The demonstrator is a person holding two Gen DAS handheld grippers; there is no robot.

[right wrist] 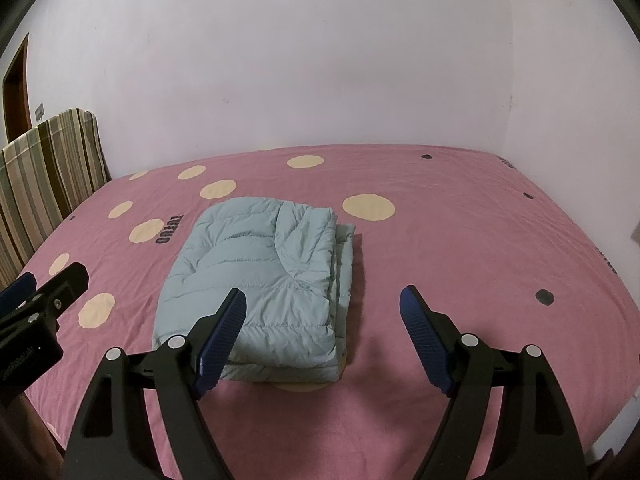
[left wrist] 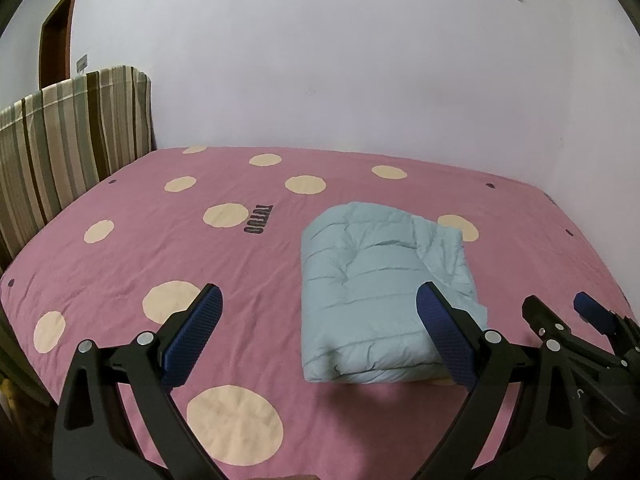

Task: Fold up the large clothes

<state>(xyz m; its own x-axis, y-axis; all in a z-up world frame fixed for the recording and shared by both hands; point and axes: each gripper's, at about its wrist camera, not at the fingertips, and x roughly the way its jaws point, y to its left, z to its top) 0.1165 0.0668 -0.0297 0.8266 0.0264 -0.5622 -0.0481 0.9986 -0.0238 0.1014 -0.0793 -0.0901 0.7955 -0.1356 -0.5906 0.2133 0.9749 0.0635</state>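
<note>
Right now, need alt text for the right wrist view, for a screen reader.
A light blue puffer jacket lies folded into a thick rectangle on a pink bedsheet with cream polka dots. The right hand-held gripper sits open in the foreground, holding nothing, with its left finger overlapping the jacket's near edge. A striped headboard stands at the left against a white wall.

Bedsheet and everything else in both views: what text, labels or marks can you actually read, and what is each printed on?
"TUTUO", dark block letters on the pink bedsheet, upside down from here, just left of the folded light blue jacket.
More dark print at the sheet's far right edge: too small to read.
Small white lettering on the left gripper's body: blurred, unreadable.
Jacket: no text visible.
</note>
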